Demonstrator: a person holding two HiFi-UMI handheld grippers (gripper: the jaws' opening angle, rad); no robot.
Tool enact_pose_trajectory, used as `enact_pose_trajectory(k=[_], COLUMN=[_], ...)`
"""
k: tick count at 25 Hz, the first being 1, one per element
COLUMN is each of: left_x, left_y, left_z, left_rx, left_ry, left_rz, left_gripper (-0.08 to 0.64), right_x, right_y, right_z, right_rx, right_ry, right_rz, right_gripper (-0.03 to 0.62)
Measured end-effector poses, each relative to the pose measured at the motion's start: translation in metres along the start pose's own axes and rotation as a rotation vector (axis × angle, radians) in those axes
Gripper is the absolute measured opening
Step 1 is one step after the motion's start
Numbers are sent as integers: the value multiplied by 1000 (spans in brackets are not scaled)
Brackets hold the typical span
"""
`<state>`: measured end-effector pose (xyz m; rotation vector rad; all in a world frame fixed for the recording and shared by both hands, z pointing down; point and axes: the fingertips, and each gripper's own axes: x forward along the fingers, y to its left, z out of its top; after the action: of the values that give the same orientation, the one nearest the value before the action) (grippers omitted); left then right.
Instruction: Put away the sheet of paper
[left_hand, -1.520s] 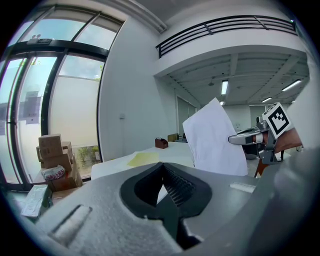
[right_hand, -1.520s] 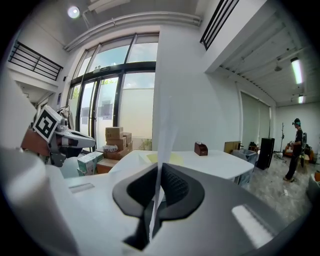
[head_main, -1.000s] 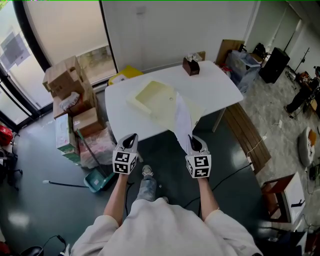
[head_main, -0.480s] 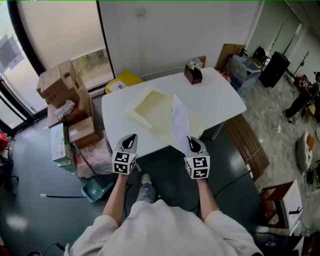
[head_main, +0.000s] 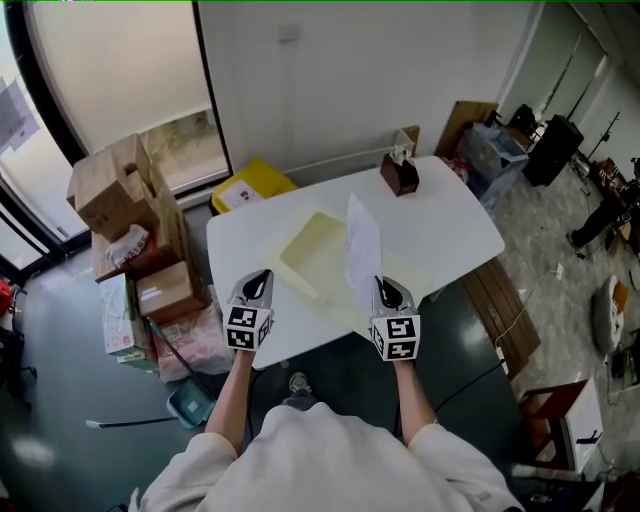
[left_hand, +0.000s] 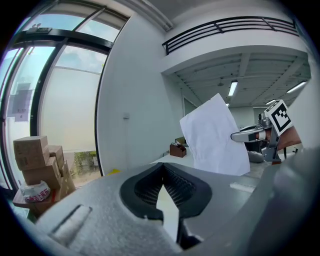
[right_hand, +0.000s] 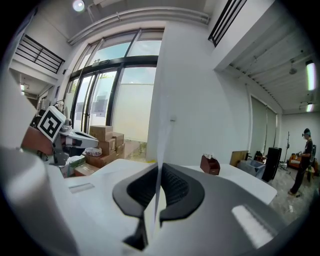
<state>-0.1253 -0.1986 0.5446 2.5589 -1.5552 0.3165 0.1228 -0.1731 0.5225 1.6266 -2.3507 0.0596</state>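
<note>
Head view: I hold one white sheet of paper (head_main: 362, 245) upright in the right gripper (head_main: 392, 293), above a white table (head_main: 450, 225) bearing one pale yellow rectangular tray (head_main: 315, 255). Both forearms reach forward, with the left gripper (head_main: 255, 285) alongside.

Left gripper view: its jaws are together and empty, and the sheet stands to the right.

Right gripper view: the jaws clamp the sheet's lower edge, seen edge-on.

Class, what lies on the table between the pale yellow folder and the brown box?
Nothing: the head view shows only bare white table between the pale yellow folder and the brown box.
</note>
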Motion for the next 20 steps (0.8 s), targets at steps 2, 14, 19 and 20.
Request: enact_pose_trajectory(k=[2,14,19,20], left_x=[11,52,56,56], left_y=[16,73,72,70], left_z=[4,2,-7,-9], left_rx=[-1,-30,-30,-27], left_ry=[-2,4,26,29], left_rz=[0,-9,-12,-13], left_gripper=[6,6,6,6], right_x=[19,87,90,89], right_y=[1,8,8,8], right_z=[8,33,29,27], right_rx=[-2,-3,18,27], right_ry=[-2,-11,-8,-8], right_rz=[-3,-15,-14,-13], right_gripper=[2,2,2,2])
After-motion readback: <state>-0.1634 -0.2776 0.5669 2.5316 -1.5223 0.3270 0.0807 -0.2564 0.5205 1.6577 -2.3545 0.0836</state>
